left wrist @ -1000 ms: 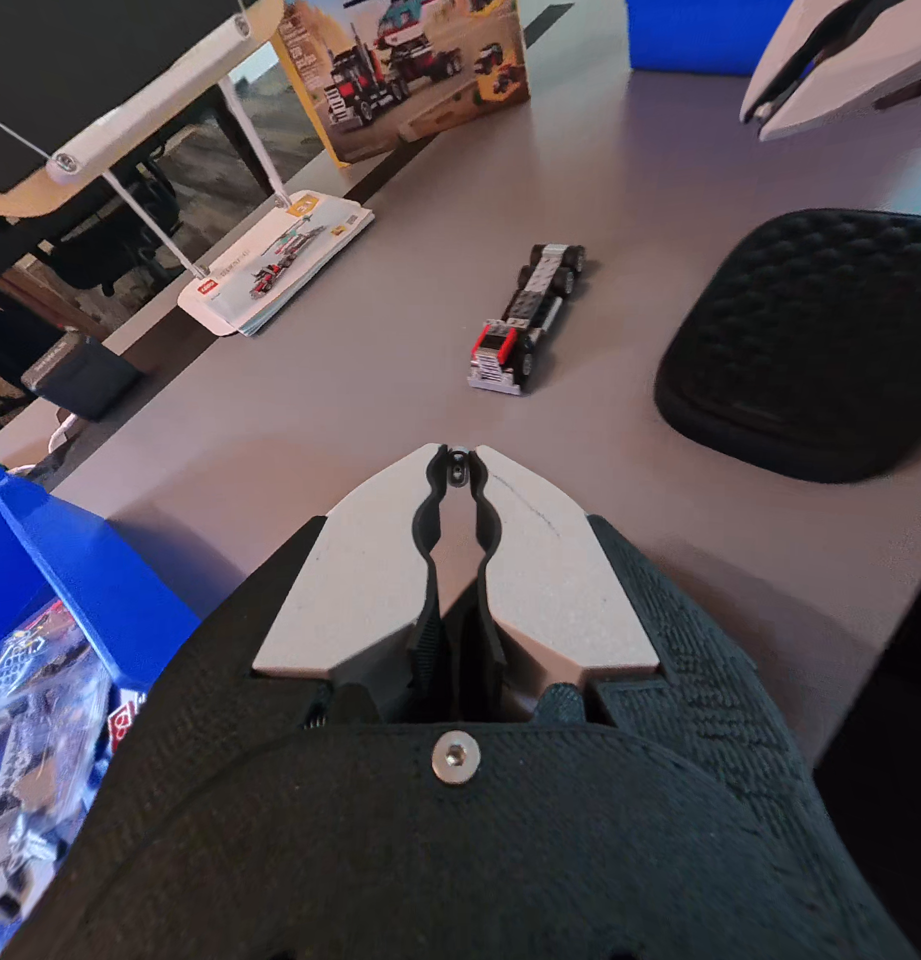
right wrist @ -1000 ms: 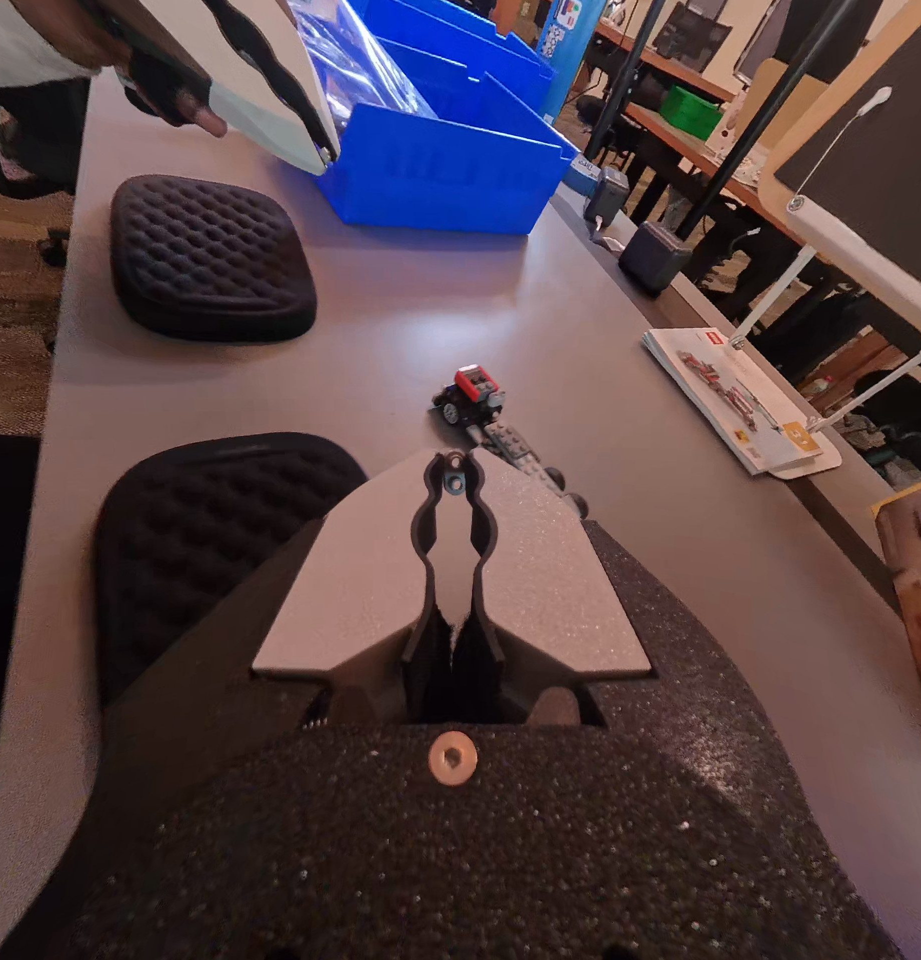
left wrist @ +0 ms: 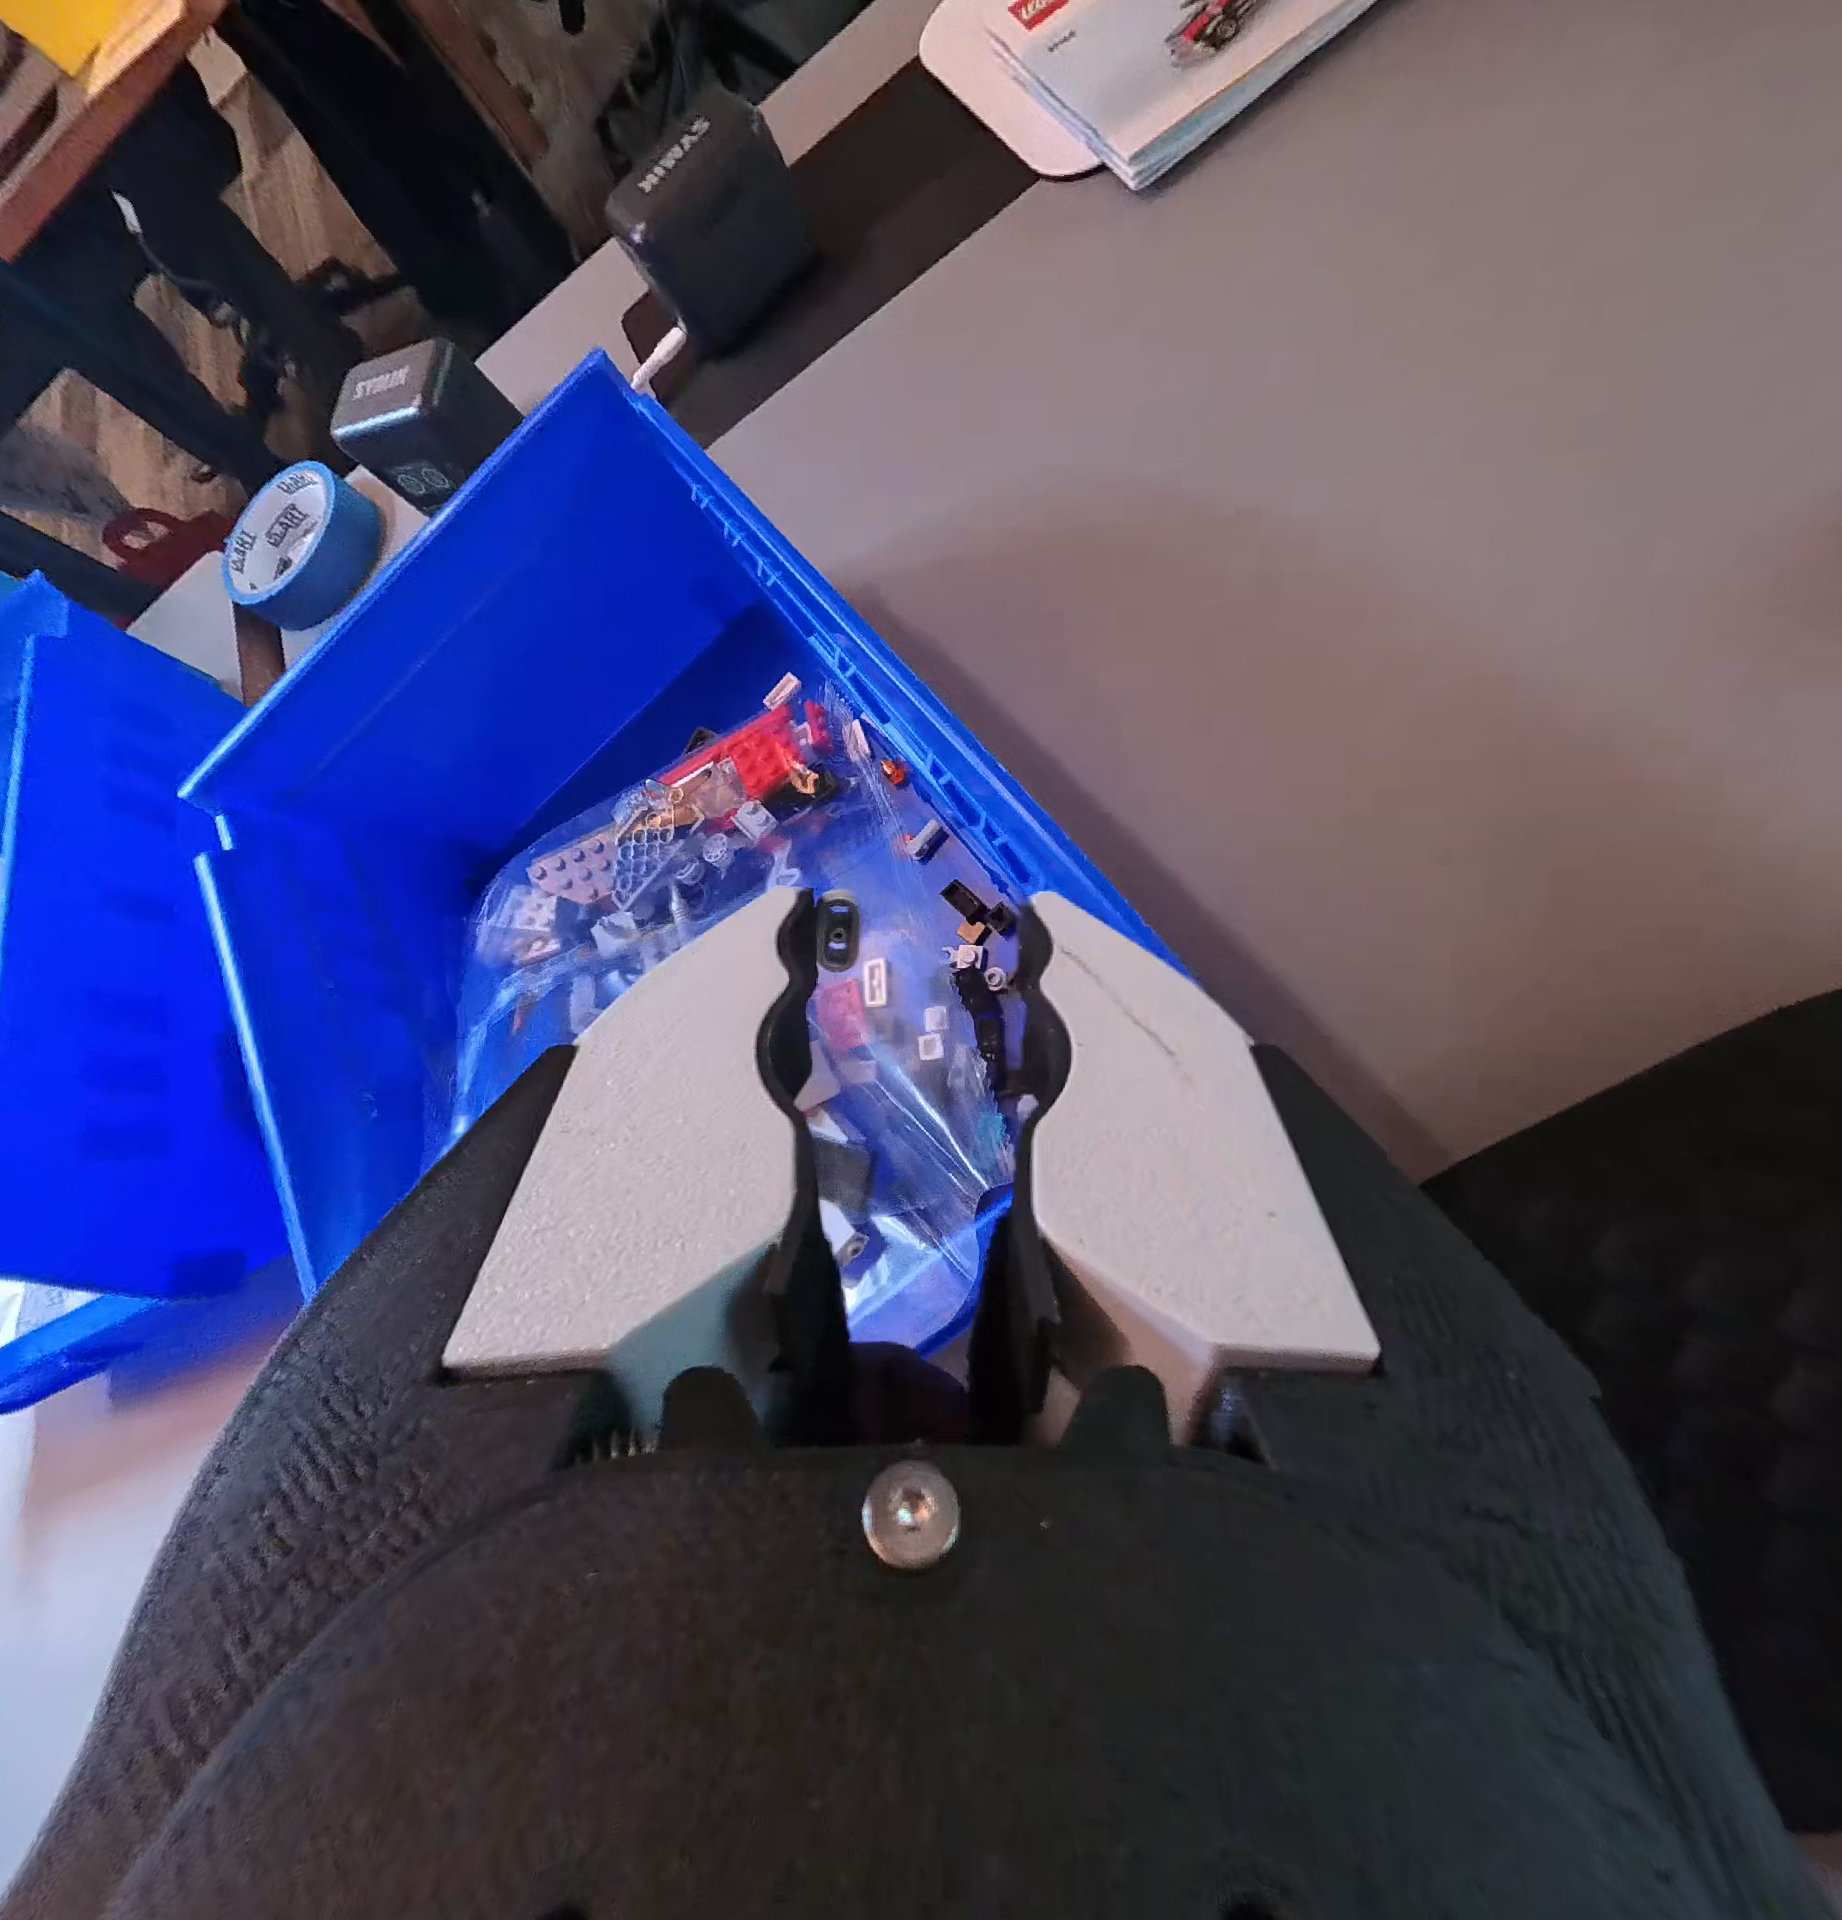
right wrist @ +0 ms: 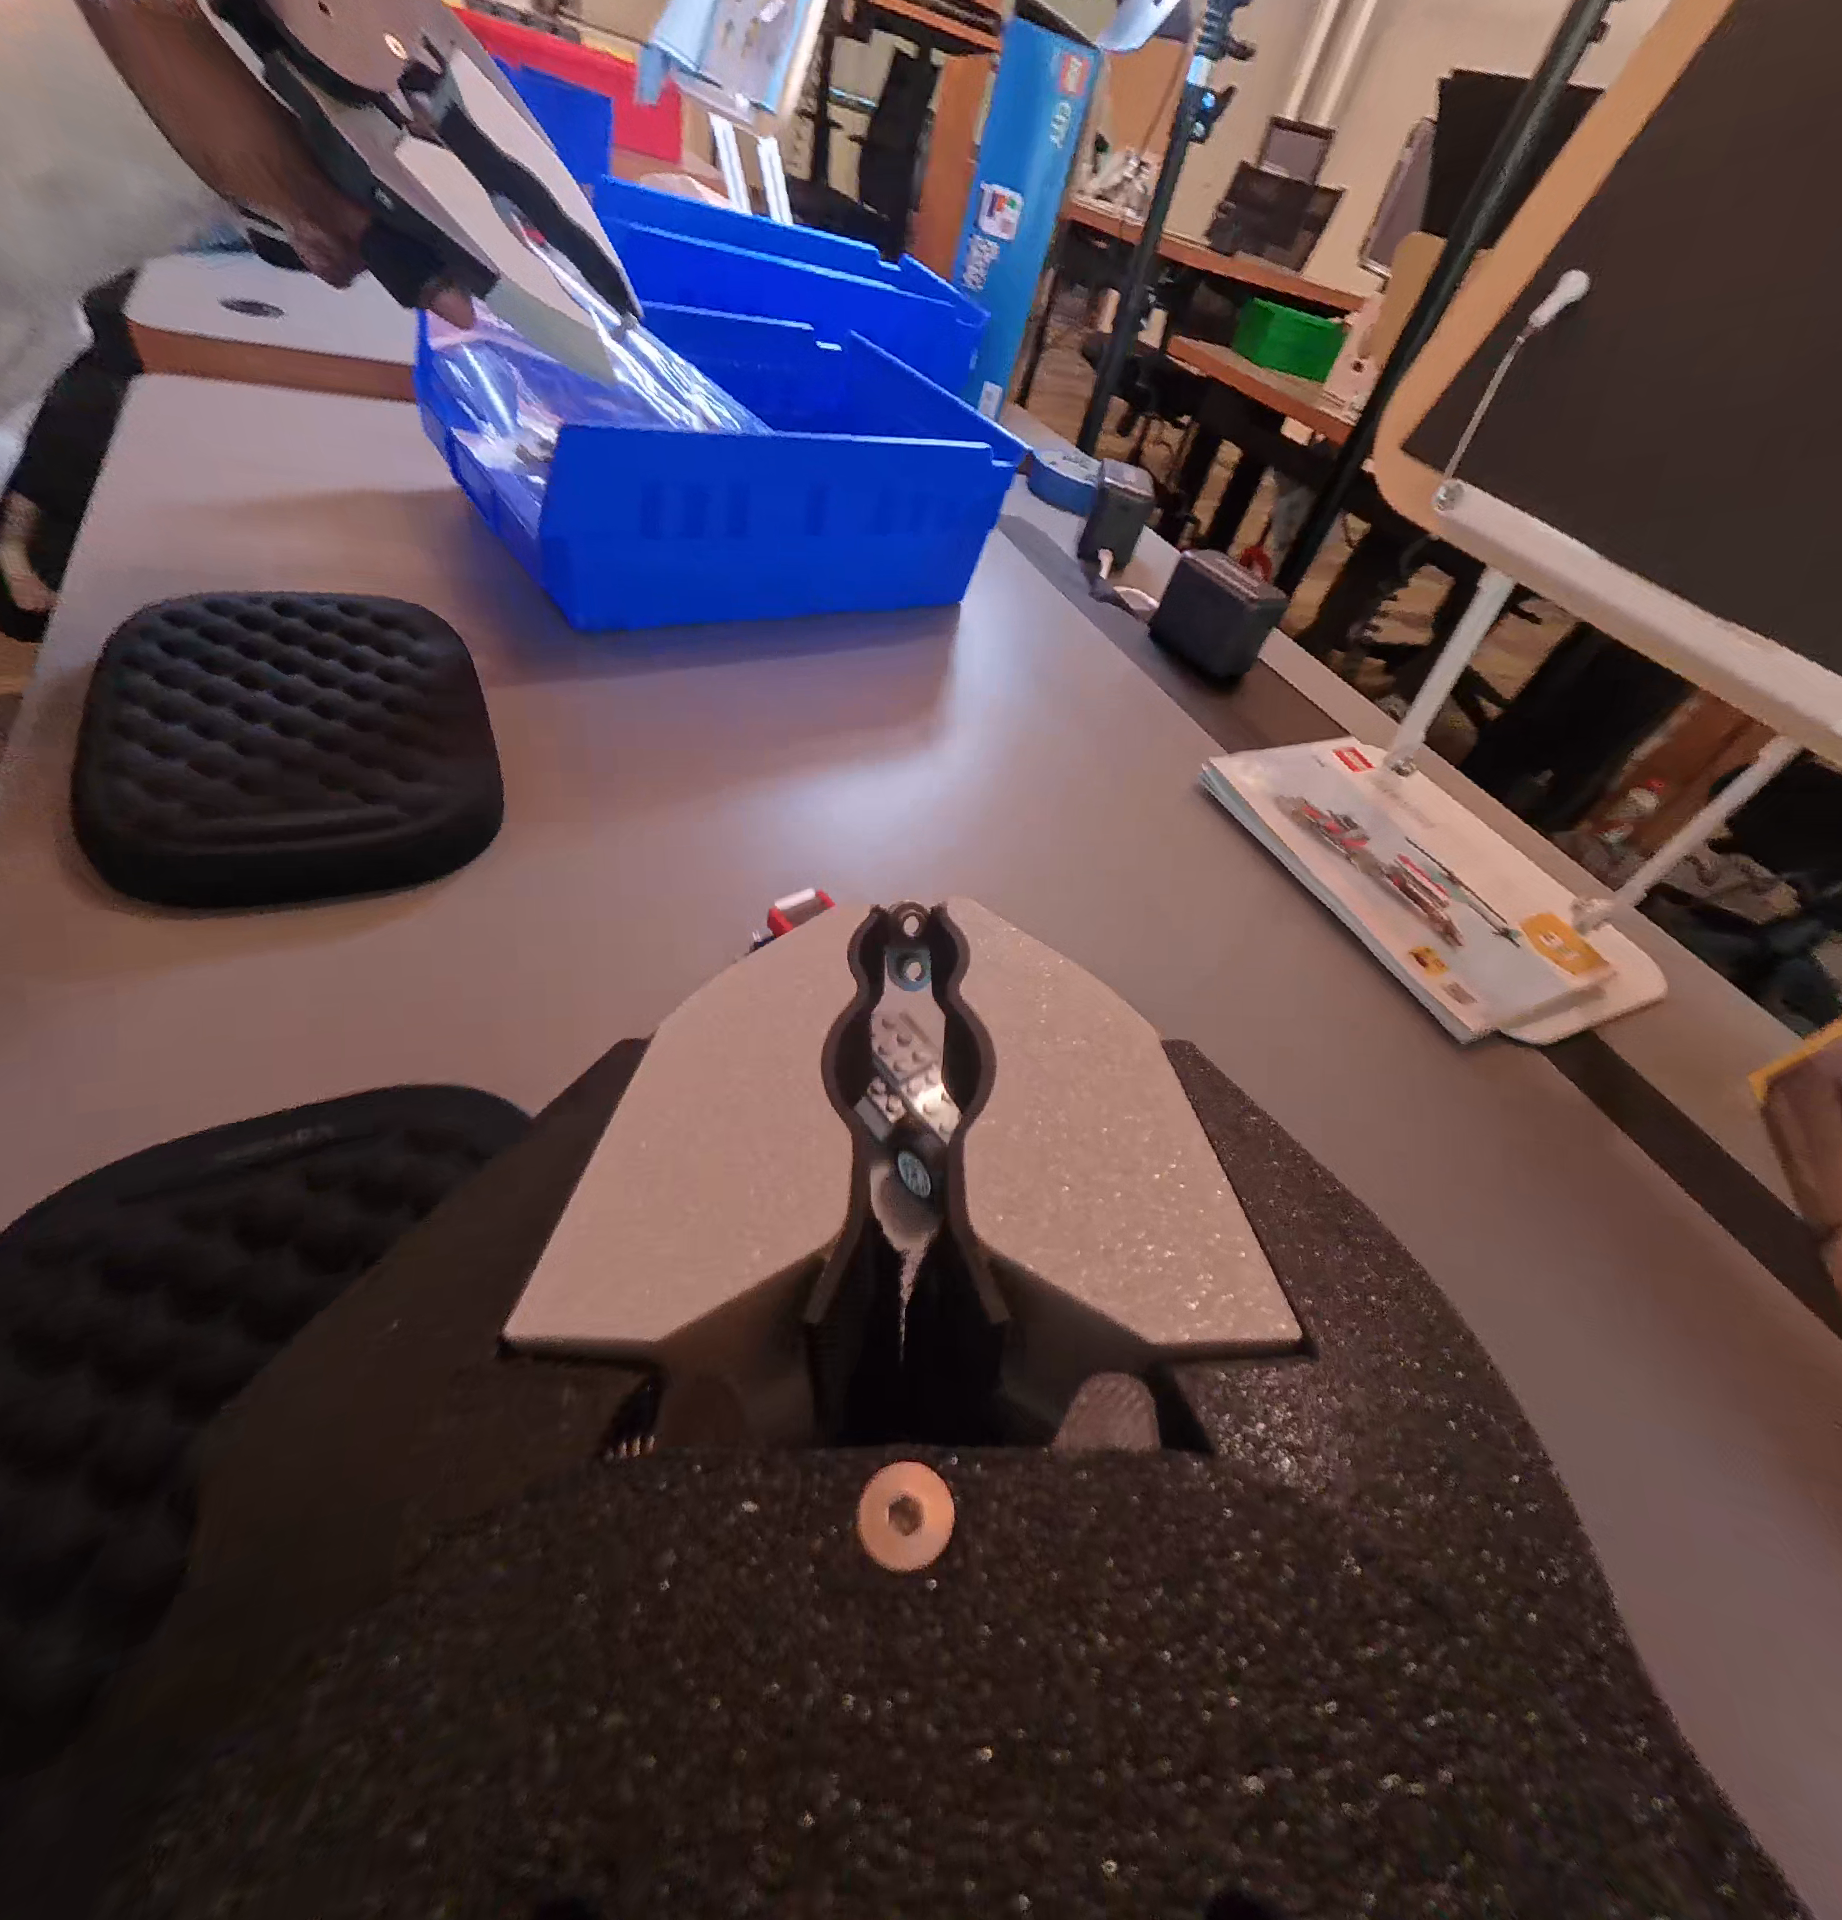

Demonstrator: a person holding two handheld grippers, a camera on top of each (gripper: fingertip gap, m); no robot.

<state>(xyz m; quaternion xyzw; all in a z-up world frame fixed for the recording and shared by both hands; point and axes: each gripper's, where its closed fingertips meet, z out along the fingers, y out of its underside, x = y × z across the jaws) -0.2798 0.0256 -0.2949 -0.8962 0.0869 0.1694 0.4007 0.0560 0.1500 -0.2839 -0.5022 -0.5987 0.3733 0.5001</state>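
**Left gripper spread over brick bin, right gripper closed above toy truck**

Left gripper (left wrist: 912,925): jaws apart, nothing gripped, poised over the clear bag of bricks (left wrist: 751,914) inside the blue bin (left wrist: 543,582) toward the tabletop's (right wrist: 792,758) left end. Black pad (right wrist: 283,743) near the front edge. Right gripper (right wrist: 909,920): tips together, empty, low above the toy truck (right wrist: 901,1070) mid-table. Booklet (right wrist: 1416,873) at the far edge.
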